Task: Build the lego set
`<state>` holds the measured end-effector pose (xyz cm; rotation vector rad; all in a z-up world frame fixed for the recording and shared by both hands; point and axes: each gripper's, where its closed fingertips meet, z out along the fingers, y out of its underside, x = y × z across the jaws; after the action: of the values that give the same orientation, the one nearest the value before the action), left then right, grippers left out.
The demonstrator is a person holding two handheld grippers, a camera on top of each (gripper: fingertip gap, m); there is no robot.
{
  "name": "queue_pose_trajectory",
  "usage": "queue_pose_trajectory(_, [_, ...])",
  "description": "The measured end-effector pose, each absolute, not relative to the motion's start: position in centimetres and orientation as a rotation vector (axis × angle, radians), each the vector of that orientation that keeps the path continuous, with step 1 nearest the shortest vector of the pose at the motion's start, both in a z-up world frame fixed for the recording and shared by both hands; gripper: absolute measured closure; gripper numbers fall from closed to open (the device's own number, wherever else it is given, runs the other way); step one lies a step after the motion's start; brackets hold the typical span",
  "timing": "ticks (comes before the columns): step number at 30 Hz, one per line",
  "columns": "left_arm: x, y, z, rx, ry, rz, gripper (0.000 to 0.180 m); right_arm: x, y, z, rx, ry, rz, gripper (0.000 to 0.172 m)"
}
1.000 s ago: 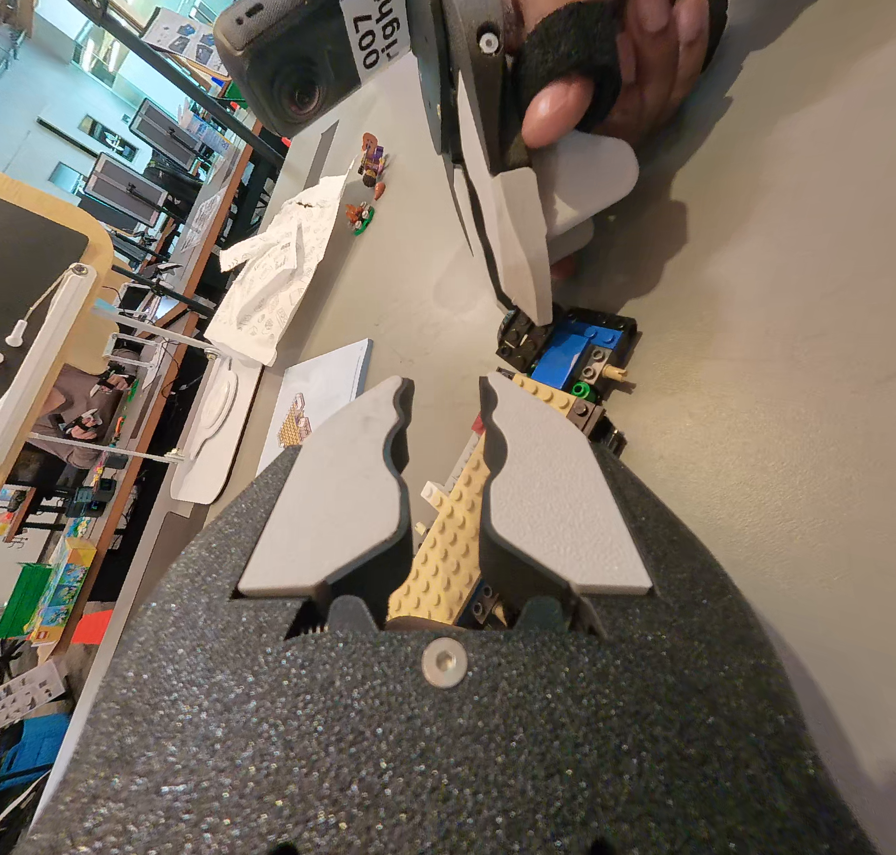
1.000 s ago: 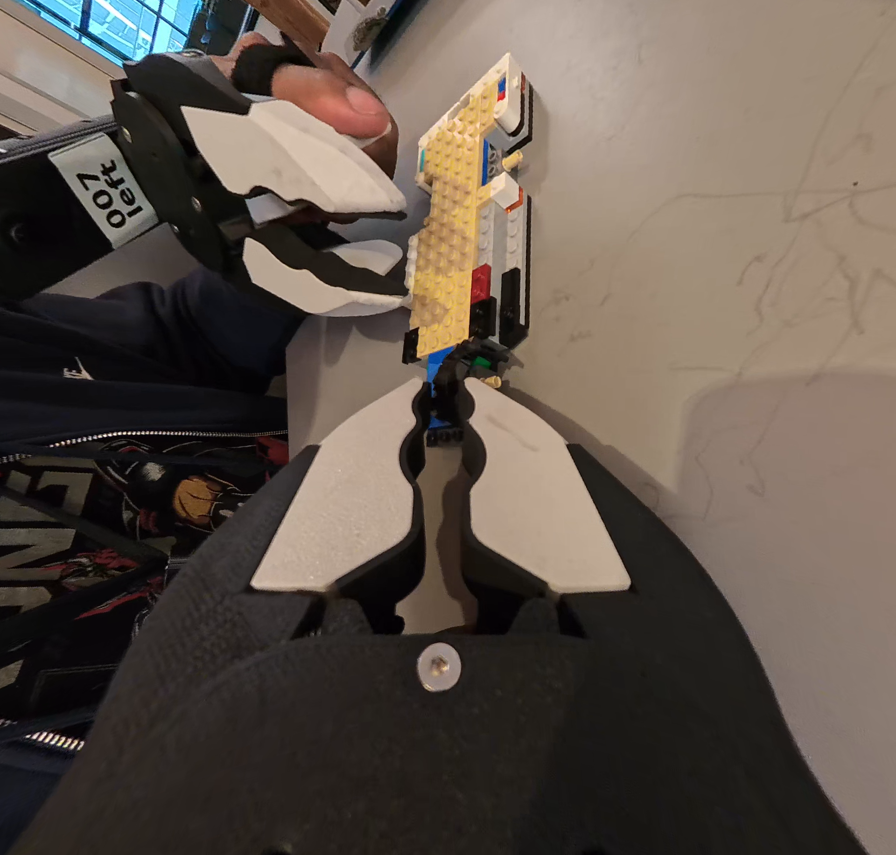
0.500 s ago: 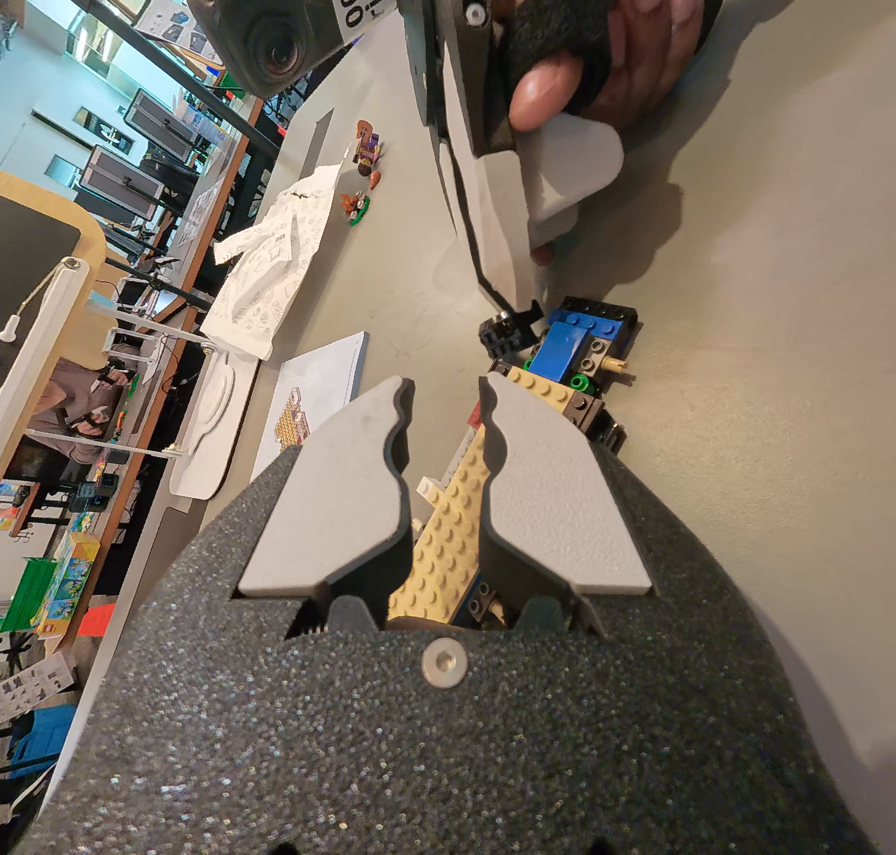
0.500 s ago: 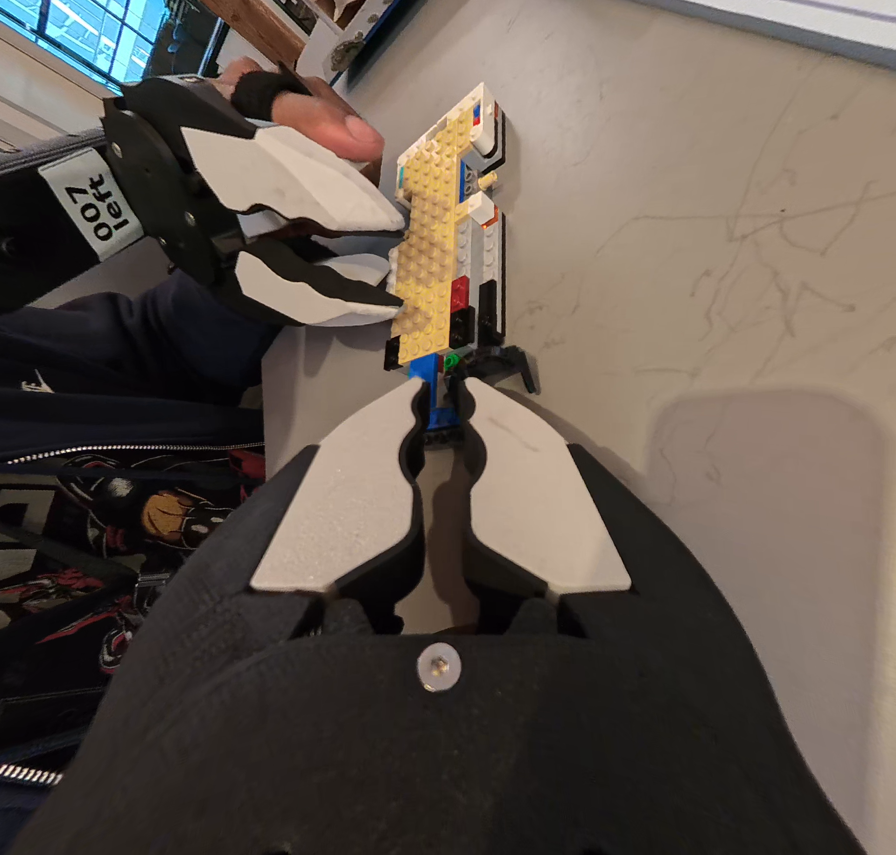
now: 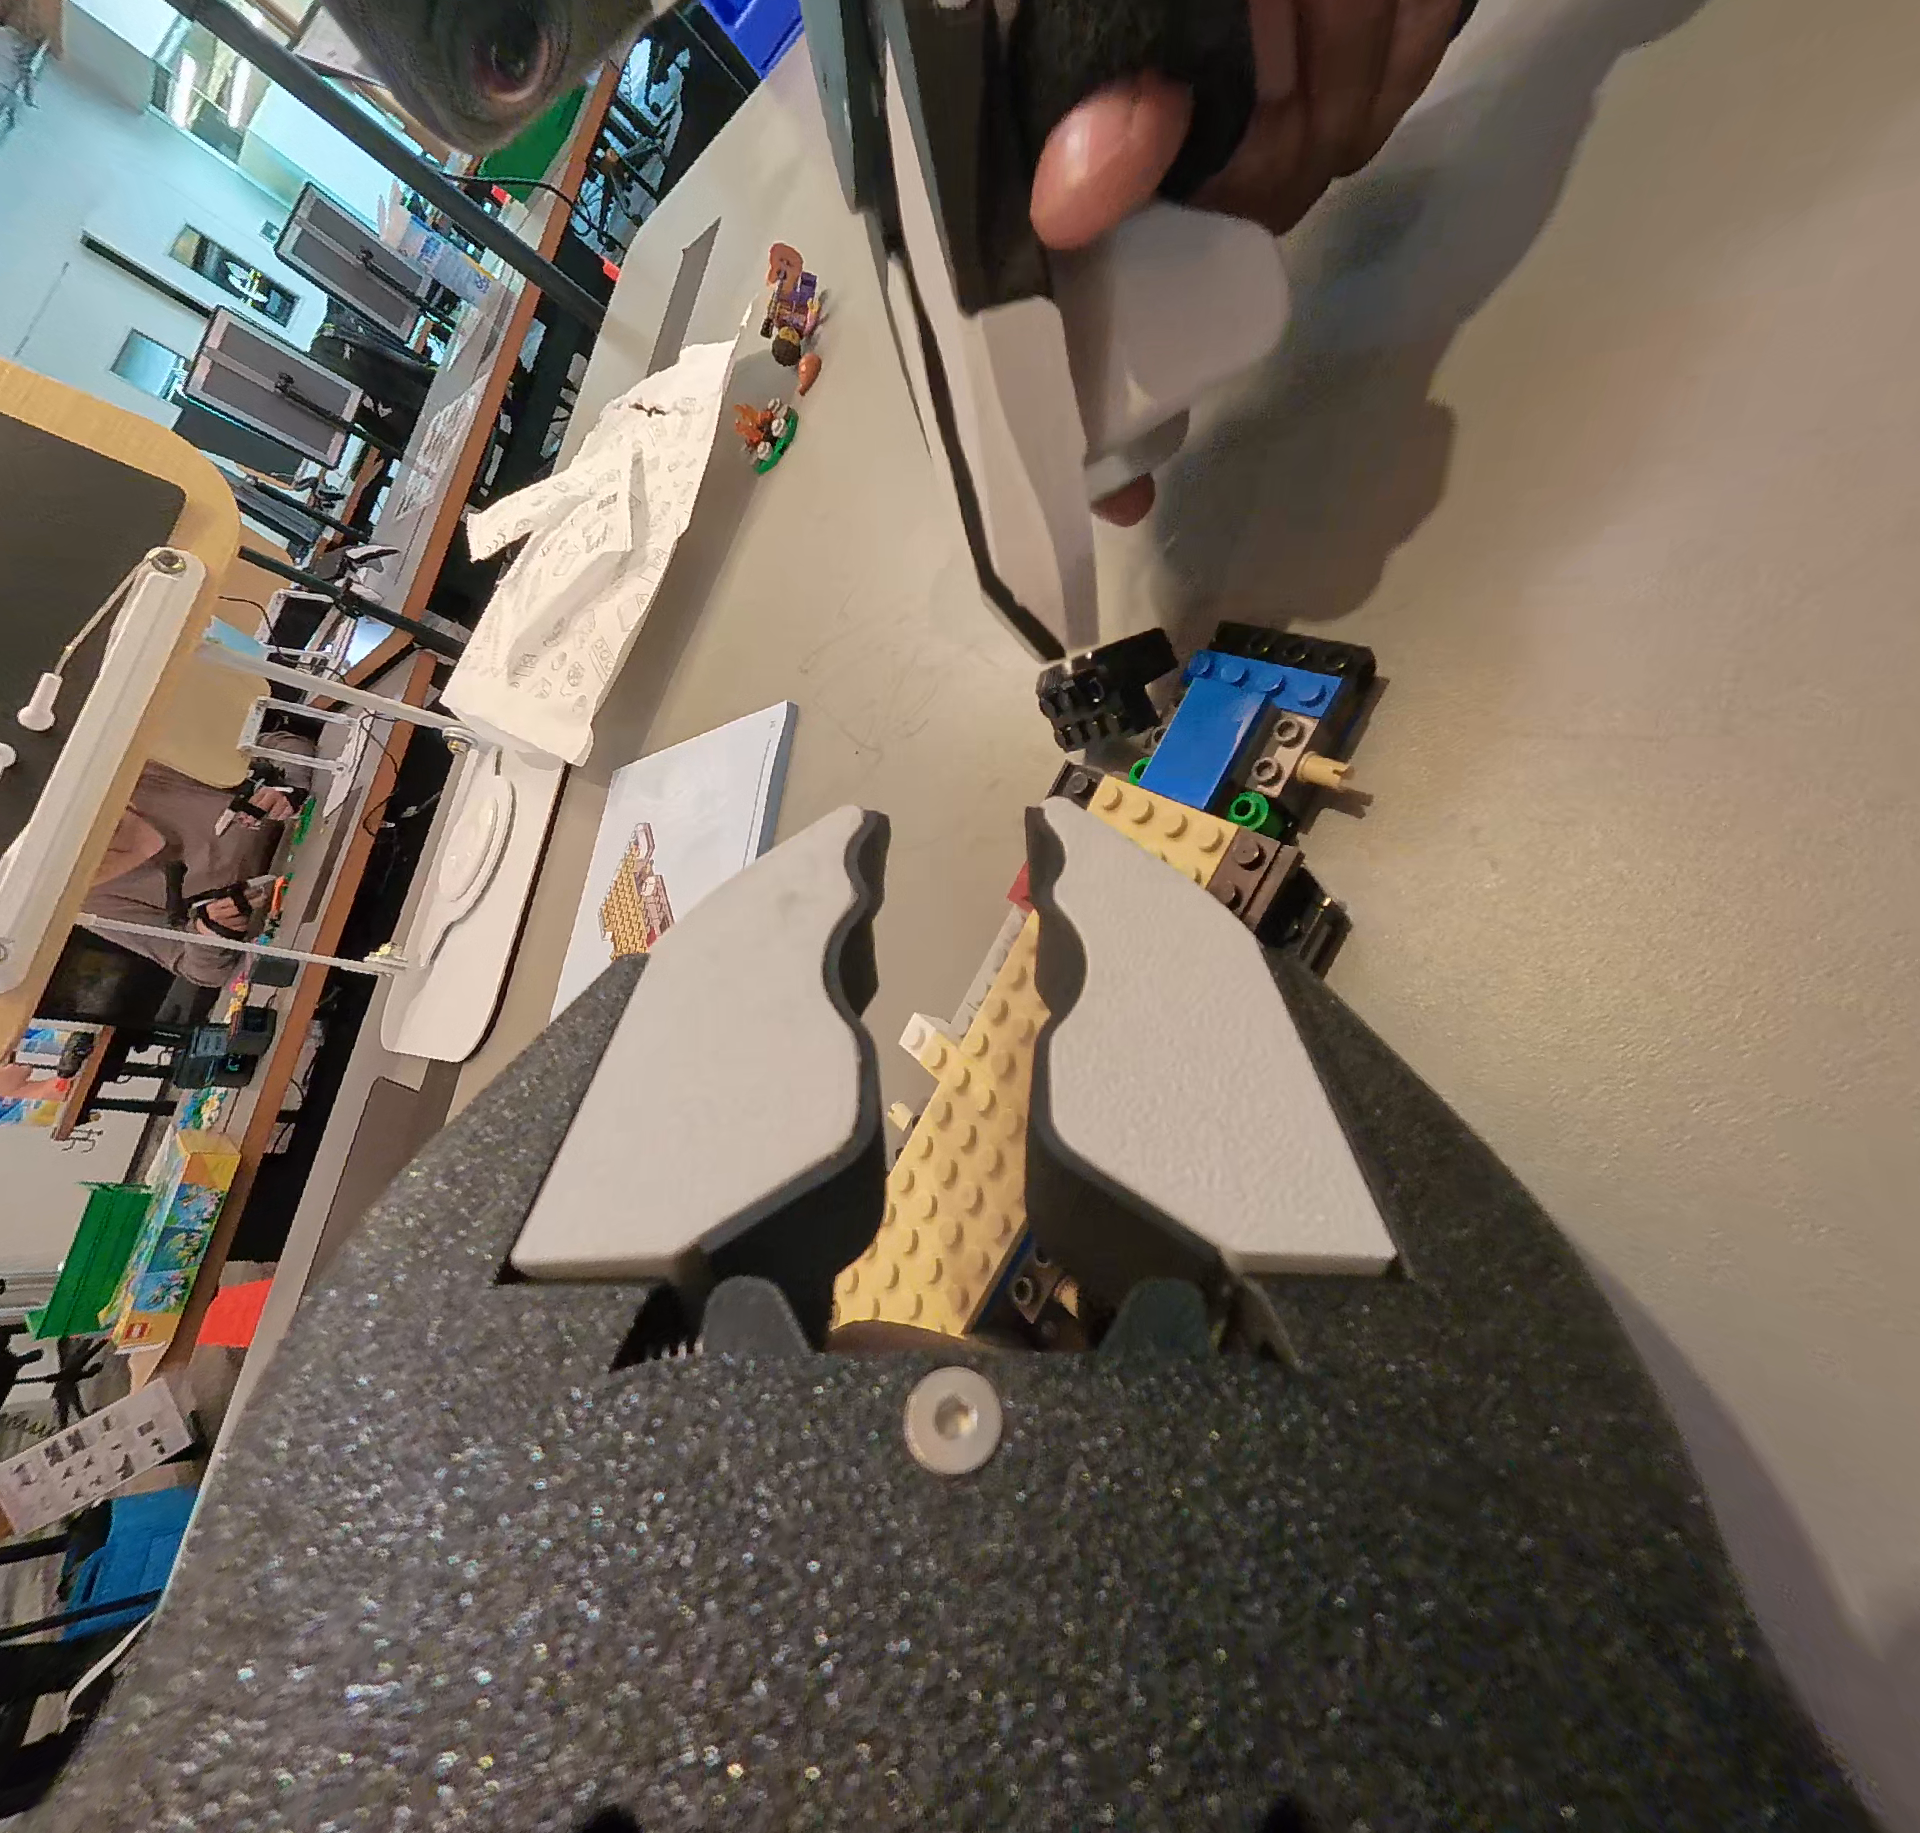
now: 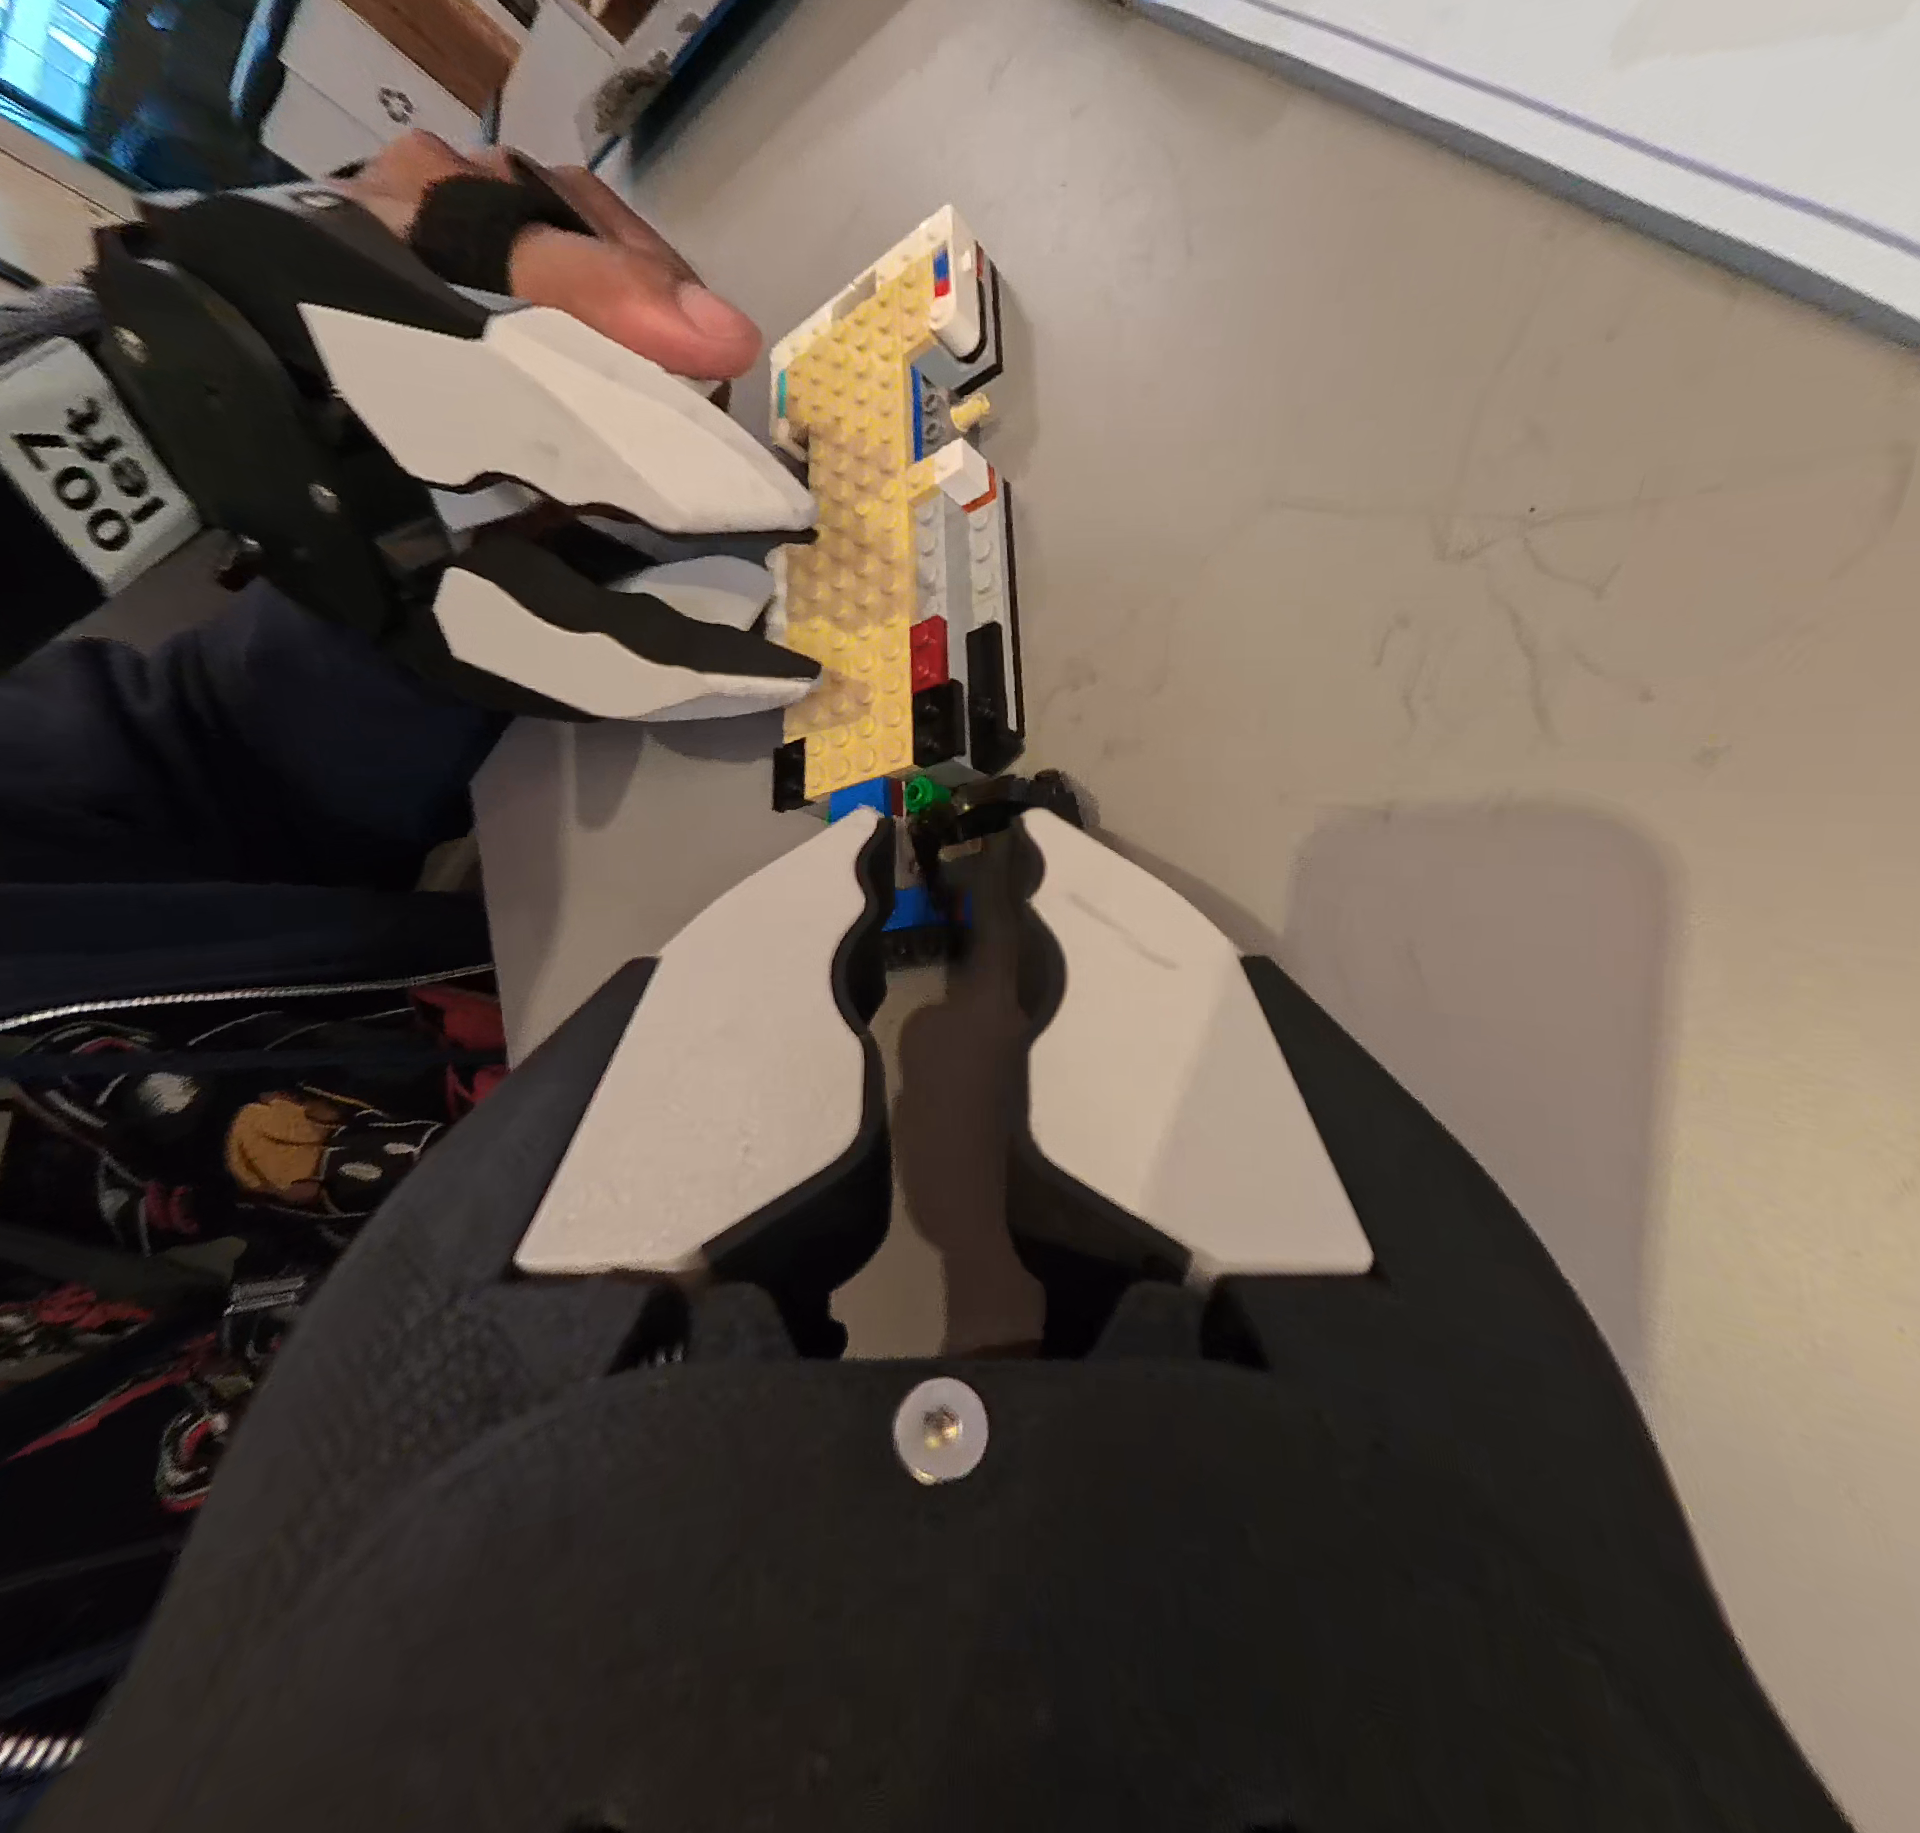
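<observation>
The left gripper [image 5: 956, 827] is clamped across a long toy-brick model [image 6: 883, 557] lying on the grey surface [image 5: 1610, 848]. In the right wrist view its two fingers [image 6: 665, 474] press on the edge of the model's tan studded plate, one toward each side of the plate's middle. In its own view the tan plate [image 5: 966, 1139] runs up between the fingers, and the model's far end, with a blue sloped brick [image 5: 1226, 734], green studs and a small tan peg, lies just ahead and to the right of the fingertips.

The right gripper [image 6: 951, 827] comes in at that far end with its fingers slightly spread. A small black brick piece [image 5: 1101, 687] sits right at its fingertips, and from the left wrist view one fingertip [image 5: 1060, 630] touches the piece's top. Whether both pads press on it cannot be told; the view is blurred there.

Ahead and left of the left gripper lie a white booklet [image 5: 696, 817], a crumpled printed sheet [image 5: 592, 557] and two small toy figures [image 5: 790, 318]. A person's hand [image 5: 1195, 69] holds the right gripper.
</observation>
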<state>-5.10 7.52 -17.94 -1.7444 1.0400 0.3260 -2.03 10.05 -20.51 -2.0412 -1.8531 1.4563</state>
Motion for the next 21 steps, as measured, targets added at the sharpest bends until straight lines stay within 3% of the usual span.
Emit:
queue_pose_trajectory(4, [-5.3,7.5,-17.9,-1.746,1.035,0.334,0.154,-2.5,9.6,-21.0,-2.04,-1.881,1.401,0.149])
queue_pose_trajectory(7, [-5.3,7.4,-17.8,-1.745,1.036,0.337,0.154,-2.6,9.8,-20.7,-2.003,-1.871,1.41,0.171])
queue_pose_trajectory(16, [-5.5,7.3,-17.9,-1.749,1.04,0.351,0.154,-2.3,10.2,-19.7,-1.981,-1.833,1.529,0.172])
queue_pose_trajectory(21, [-5.5,7.2,-17.9,-1.749,1.04,0.356,0.155,-2.5,9.3,-20.4,-1.996,-1.88,1.461,0.147])
